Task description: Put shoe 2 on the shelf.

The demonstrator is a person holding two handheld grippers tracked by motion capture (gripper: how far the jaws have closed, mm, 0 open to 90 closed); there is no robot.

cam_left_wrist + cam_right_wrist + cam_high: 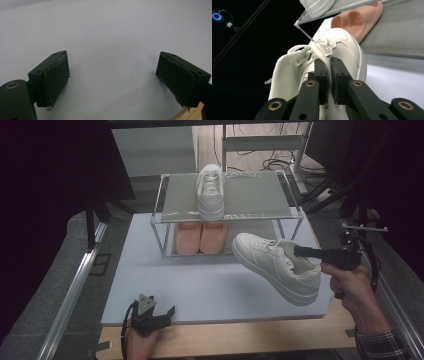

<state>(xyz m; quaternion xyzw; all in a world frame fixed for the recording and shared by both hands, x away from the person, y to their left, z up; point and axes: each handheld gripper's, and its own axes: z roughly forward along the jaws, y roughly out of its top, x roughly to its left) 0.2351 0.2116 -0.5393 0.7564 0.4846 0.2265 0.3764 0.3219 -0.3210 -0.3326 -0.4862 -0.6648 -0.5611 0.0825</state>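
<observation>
white perforated leather sneaker (280,267) between right gripper (331,72) jaws

Open white mat (200,285) in front of the two-tier rack (165,215), unobstructed between left gripper (160,316) at the near edge and the white sneaker (277,265) held aloft at right by the right gripper (330,72). Upper shelf (260,195) free to the right of a second sneaker (210,192); left part also bare. Lower tier blocked at centre by pink slippers (200,237), with side posts narrowing entry.

A lab: dark curtains (45,180), floor cables (260,162), aluminium frame rails (70,295).
</observation>
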